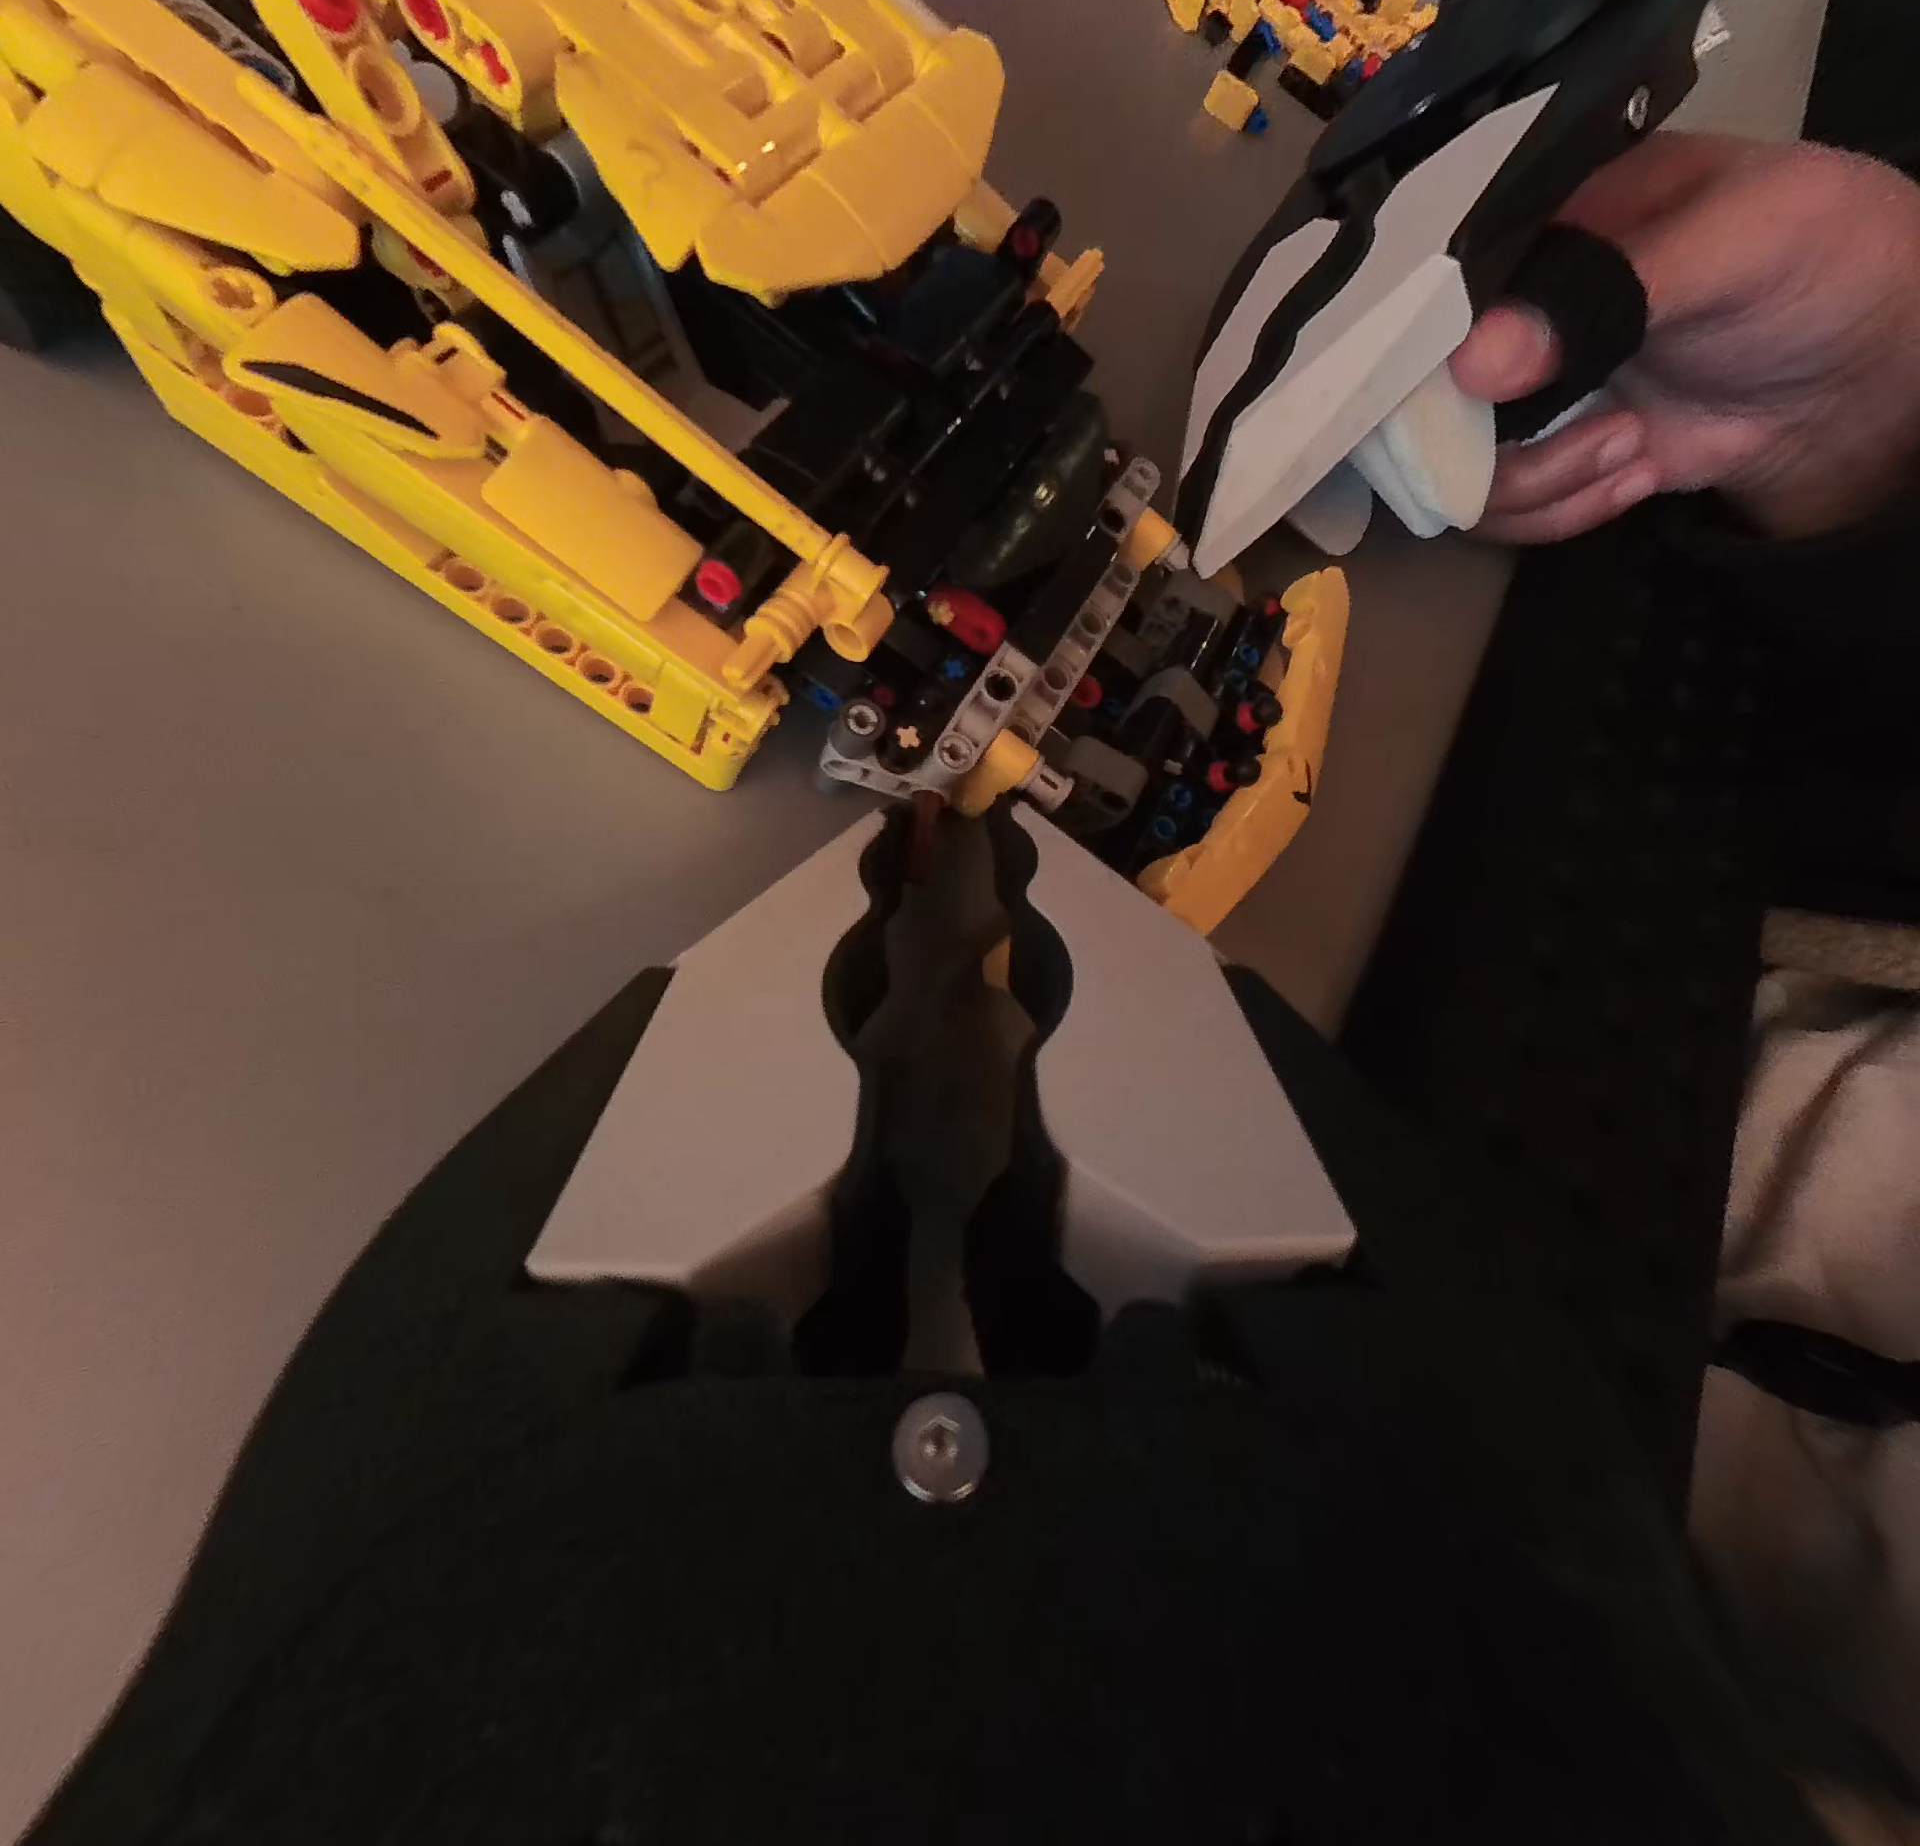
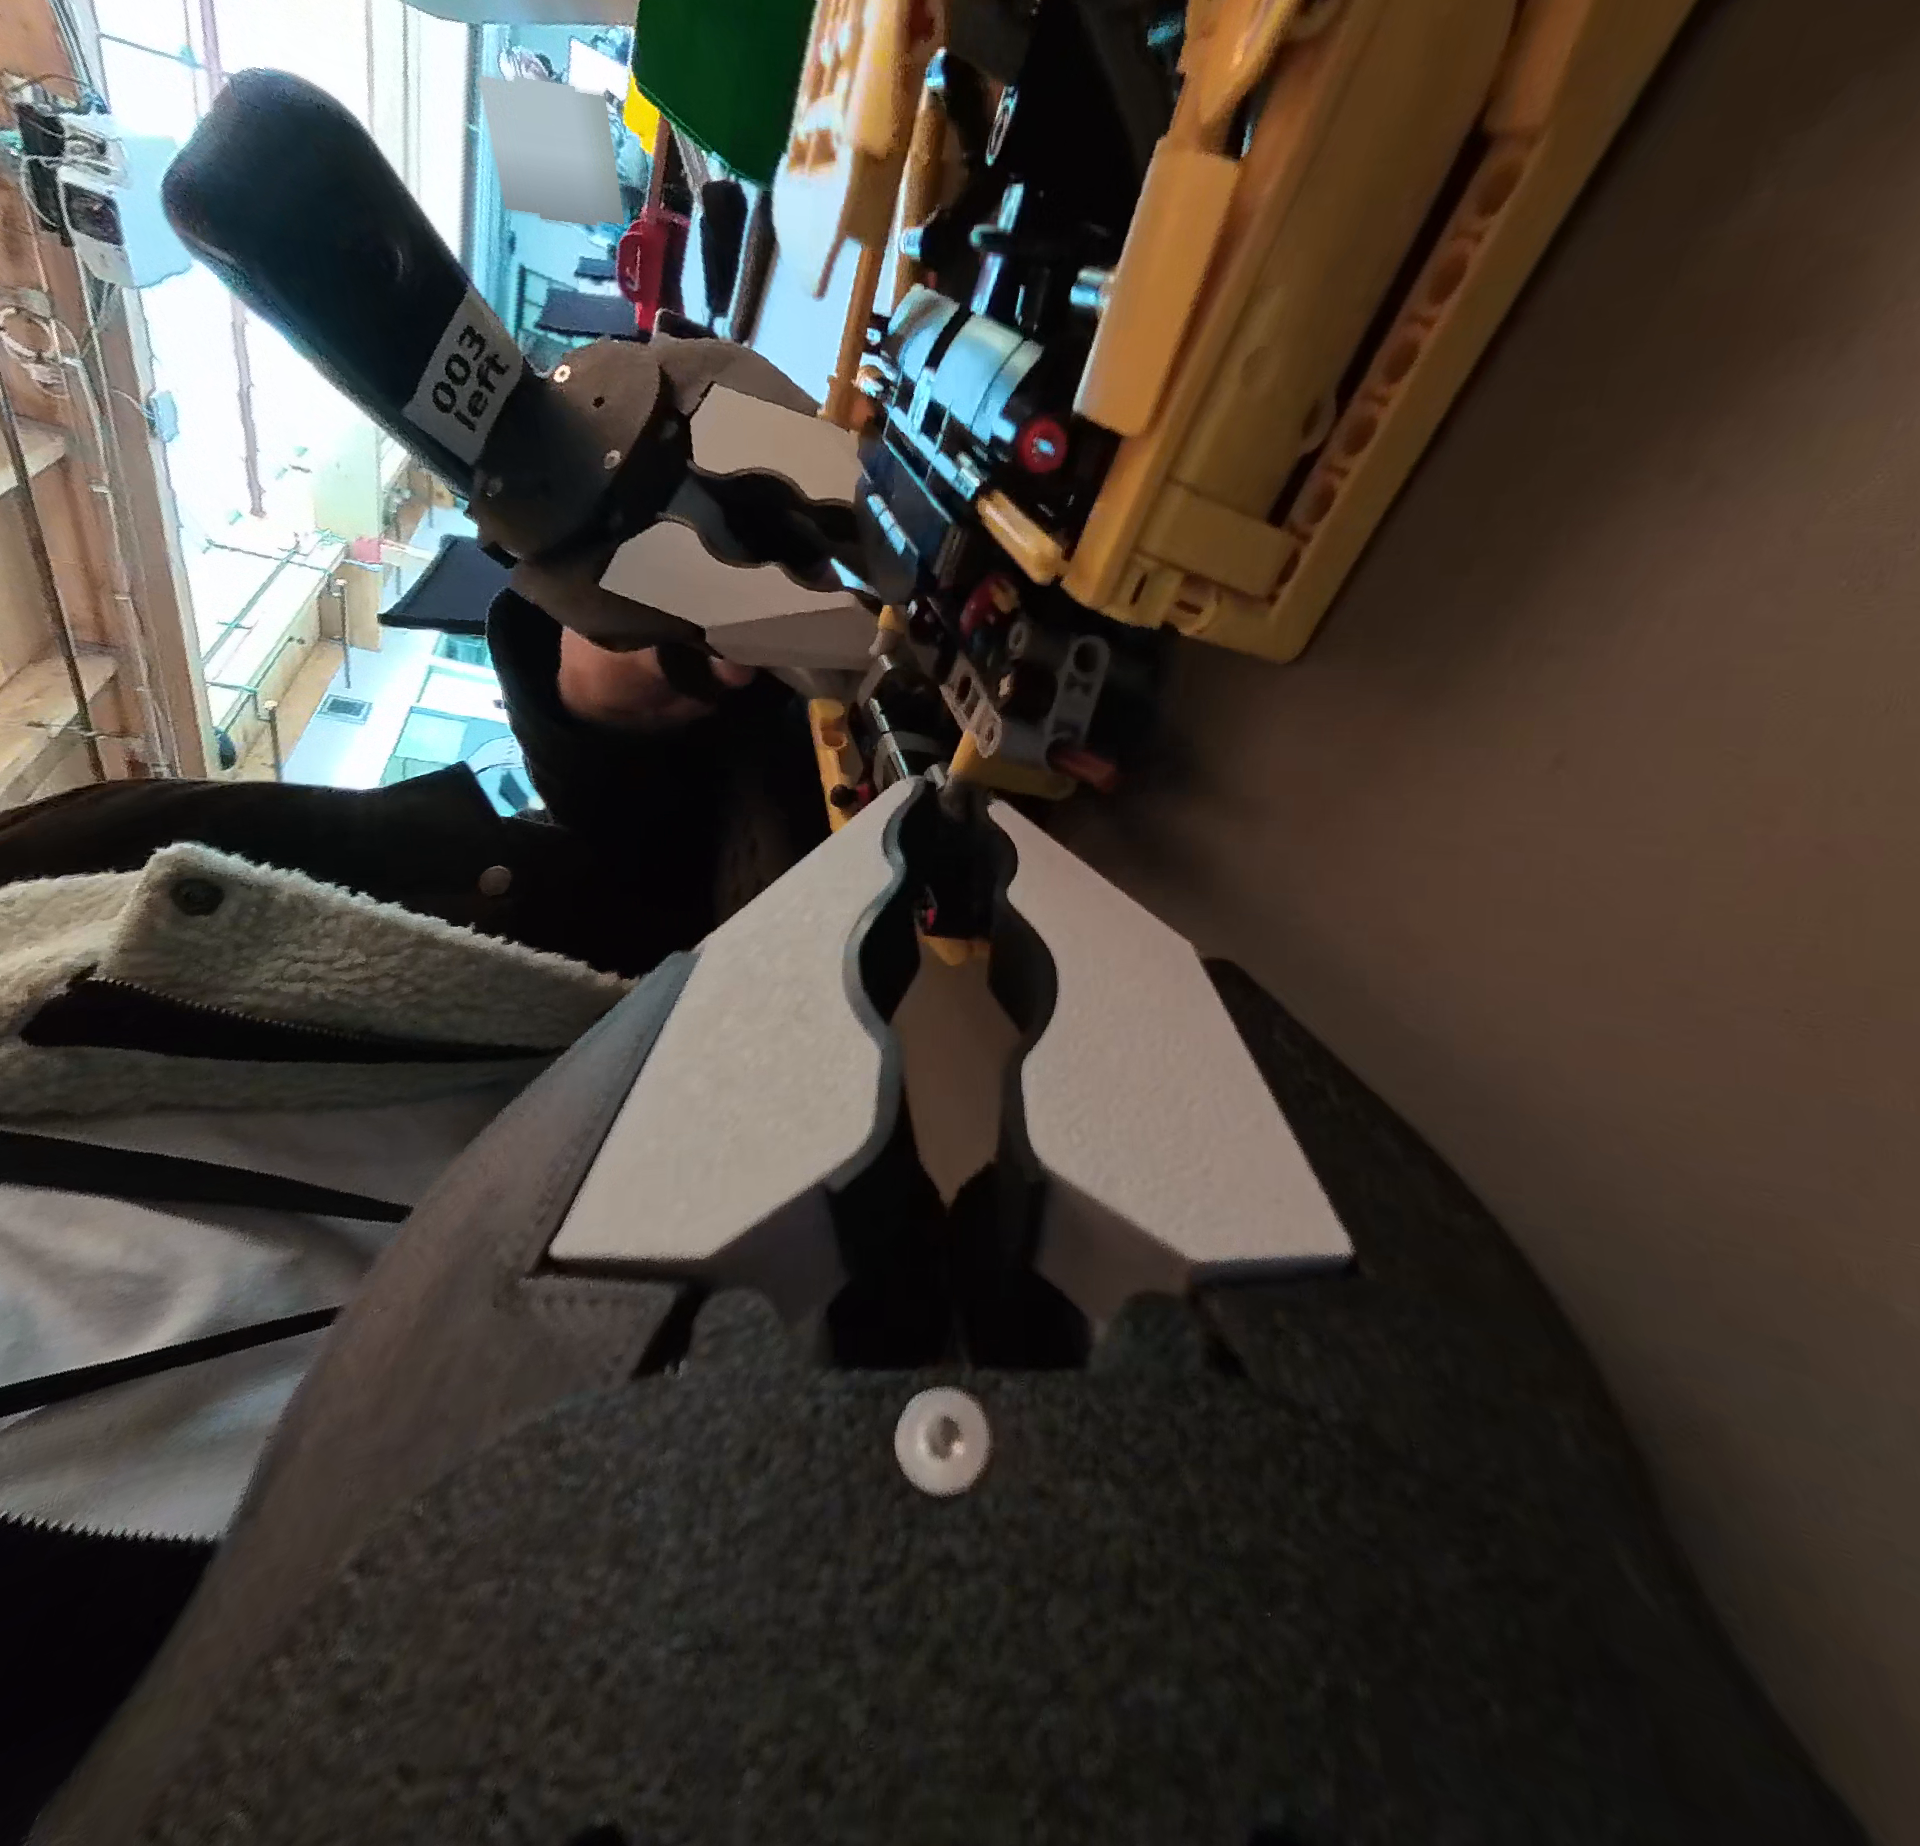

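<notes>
The left hand-held gripper (image 1: 940, 820) is being clamped on a brown axle pin (image 1: 925, 840) of the yellow brick-built vehicle (image 1: 499, 362). The right hand-held gripper (image 2: 951, 794) is being closed on a yellow pin (image 2: 961, 757) at the same end. Loose bricks (image 1: 1288, 9) are lying unfitted on the tabletop (image 1: 260, 913).

Yellow and black brick-built vehicle (image 1: 540, 362) on a grey-brown table (image 1: 260, 913).
Red and blue pins dot its black core; both grippers have white fingers (image 1: 758, 1090) on black bodies.
</notes>
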Tool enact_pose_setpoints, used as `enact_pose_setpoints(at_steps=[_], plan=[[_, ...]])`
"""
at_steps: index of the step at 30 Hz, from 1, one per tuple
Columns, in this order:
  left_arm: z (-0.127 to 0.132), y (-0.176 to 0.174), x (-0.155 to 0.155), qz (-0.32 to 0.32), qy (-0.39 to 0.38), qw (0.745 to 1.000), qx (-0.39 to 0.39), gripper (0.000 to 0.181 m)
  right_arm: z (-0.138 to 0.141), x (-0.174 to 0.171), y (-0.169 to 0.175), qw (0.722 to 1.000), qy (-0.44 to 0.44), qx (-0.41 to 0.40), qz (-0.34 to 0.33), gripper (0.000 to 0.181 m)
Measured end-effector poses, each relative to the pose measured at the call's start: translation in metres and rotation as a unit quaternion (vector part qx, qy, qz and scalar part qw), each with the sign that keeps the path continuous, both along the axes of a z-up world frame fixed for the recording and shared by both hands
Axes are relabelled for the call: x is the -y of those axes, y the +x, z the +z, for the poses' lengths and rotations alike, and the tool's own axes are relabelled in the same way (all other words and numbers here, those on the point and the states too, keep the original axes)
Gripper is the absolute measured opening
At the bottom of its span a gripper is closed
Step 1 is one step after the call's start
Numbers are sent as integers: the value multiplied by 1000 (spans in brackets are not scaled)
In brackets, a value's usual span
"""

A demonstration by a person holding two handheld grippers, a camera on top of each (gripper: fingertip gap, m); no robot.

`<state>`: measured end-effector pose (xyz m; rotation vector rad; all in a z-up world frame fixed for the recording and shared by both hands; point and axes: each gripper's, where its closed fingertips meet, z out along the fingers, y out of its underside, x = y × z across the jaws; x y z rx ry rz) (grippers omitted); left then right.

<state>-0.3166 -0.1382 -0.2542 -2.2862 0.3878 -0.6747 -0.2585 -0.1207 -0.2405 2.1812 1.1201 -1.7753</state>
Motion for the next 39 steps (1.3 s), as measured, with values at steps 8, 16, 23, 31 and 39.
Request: enact_pose_setpoints(at_steps=[8,16,23,31,39], plan=[[0,1,1,-2,-4,1000,3,15,0,5,3,1000,-4,1,21,6],[-1,1,2,-3,-4,1000,2,14,-1,10,6,999,11,3,42,5],[-1,3,2,-7,1,1000,-6,14,-2,14,10,998,11,3,58,5],[-2,3,1,-1,8,1000,-16,14,0,11,8,998,34,-5,53,5],[3,-4,7,-9,11,1000,13,18,6,1,39,967,232,-61,85,16]])
